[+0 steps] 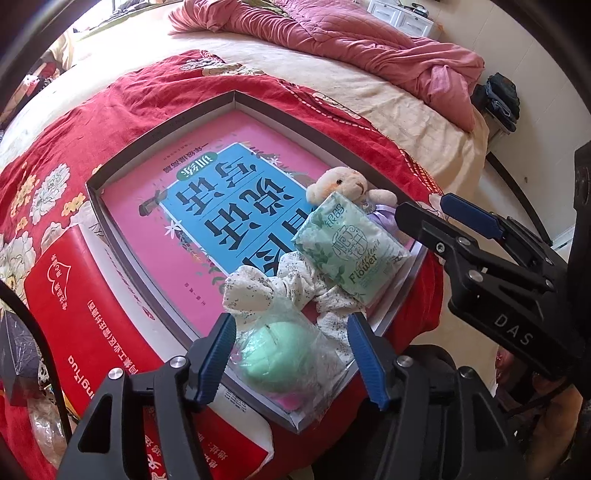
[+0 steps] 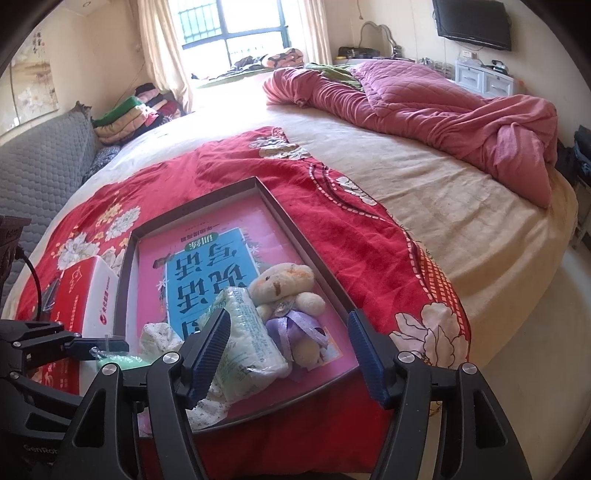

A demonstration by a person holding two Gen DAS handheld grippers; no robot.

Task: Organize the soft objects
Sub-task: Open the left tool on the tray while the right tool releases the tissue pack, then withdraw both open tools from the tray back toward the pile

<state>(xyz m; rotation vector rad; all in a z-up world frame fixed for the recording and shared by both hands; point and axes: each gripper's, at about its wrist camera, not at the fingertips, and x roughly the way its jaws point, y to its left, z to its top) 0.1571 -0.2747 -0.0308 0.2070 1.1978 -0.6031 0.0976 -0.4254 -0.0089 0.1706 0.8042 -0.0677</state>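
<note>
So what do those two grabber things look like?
Both are black plastic claws with silver bolts. The left gripper has two fingers lined with ribbed blue rubber pads. The right gripper matches it, with the same blue pads. From the left camera, the right one's side shows white letters "DAS"; the left one's body reads "GenRob", the rest cut off.

A wide bed [image 2: 424,192] fills the room, a rumpled pink quilt [image 2: 443,110] at two o'clock. Daylight floods the barred window [image 2: 236,26] at twelve; a wall television [image 2: 472,24] hangs at one, a grey sofa [image 2: 40,162] at nine.
</note>
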